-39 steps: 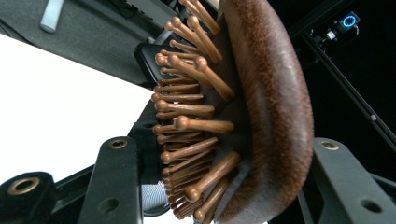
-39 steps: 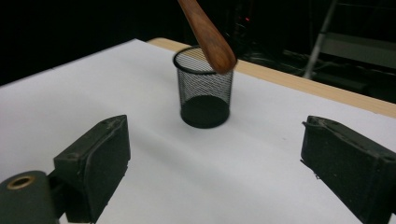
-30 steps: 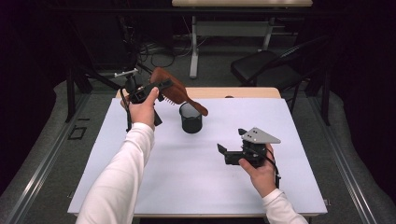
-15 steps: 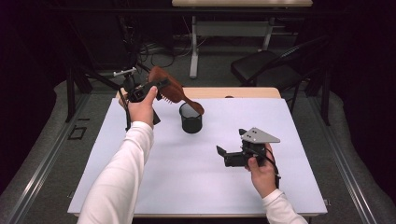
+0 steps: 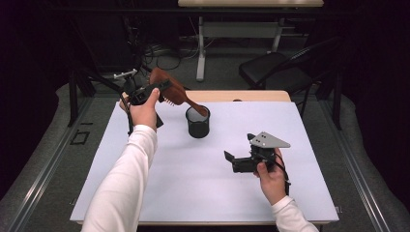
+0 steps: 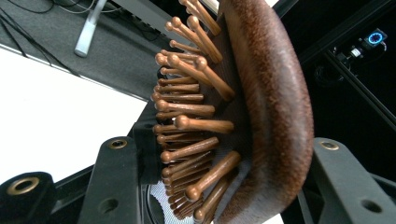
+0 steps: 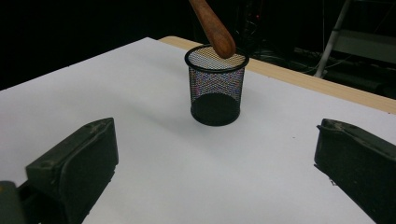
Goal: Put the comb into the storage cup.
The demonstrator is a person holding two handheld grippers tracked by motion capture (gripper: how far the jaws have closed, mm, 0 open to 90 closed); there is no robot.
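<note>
Nearest, the right gripper (image 5: 237, 153) rests low over the white table (image 5: 203, 183), jaws spread and empty. Farther back, the left gripper (image 5: 162, 89) pinches a wooden hairbrush (image 5: 171, 91), its handle tip over the mesh cup (image 5: 198, 122).

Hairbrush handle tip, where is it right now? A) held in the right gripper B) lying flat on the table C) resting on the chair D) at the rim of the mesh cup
D: the left gripper holds the hairbrush by its head, tilted handle-down, and the handle tip sits at the rim of the mesh cup; the right gripper is open with nothing between its jaws.
</note>
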